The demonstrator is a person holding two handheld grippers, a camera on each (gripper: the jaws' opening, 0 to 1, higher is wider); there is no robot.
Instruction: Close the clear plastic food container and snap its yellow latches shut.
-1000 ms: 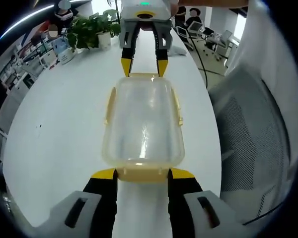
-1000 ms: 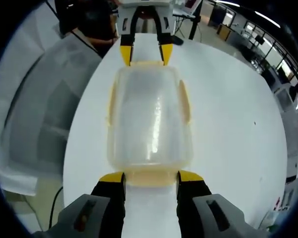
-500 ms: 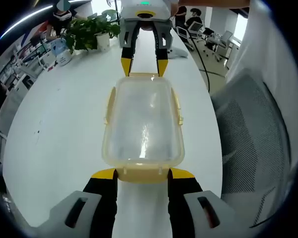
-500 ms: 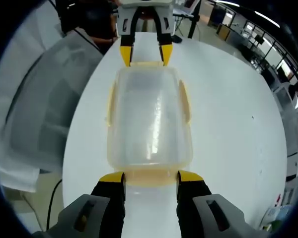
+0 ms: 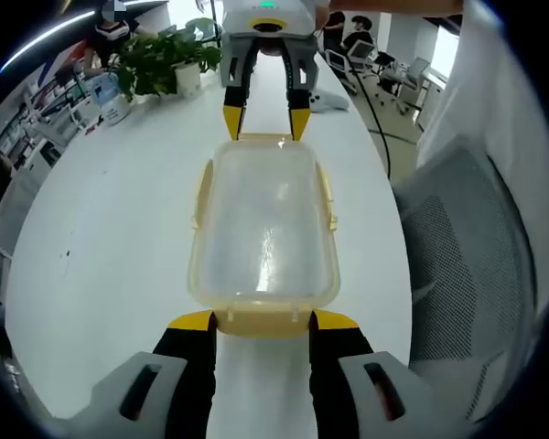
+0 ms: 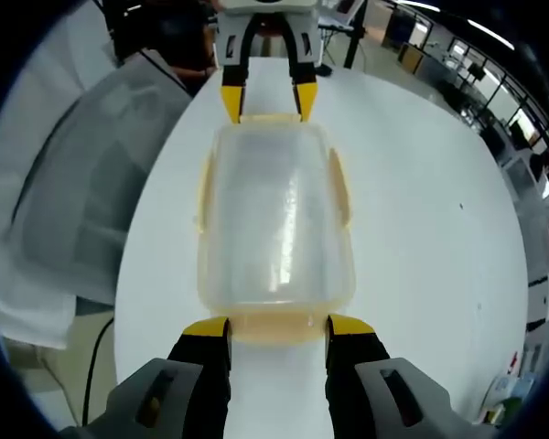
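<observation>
1. Clear rectangular plastic food container with yellow rim: set flat on the white tabletop, lid already seated on the base, long axis aligned with both grippers.
2. Left gripper, black with yellow tips: jaws spread, tips bracketing the near short-end yellow latch in the left gripper view; no clamping evident. Seen from the right gripper view at the container's far end.
3. Right gripper, black with yellow tips: jaws likewise parted, tips flanking the opposite short-end yellow latch; placed head-on to the left gripper, probably so that each end braces the container against the other's push.
4. Long-side yellow latches: flaring outward from the rim, apparently not yet snapped down; the same on the opposite long side.
5. Judged stage: lid closed, latching in progress at the two ends; side latches remaining.
6. Surroundings: grey mesh office chair beside the table; green potted plant at the far end.
</observation>
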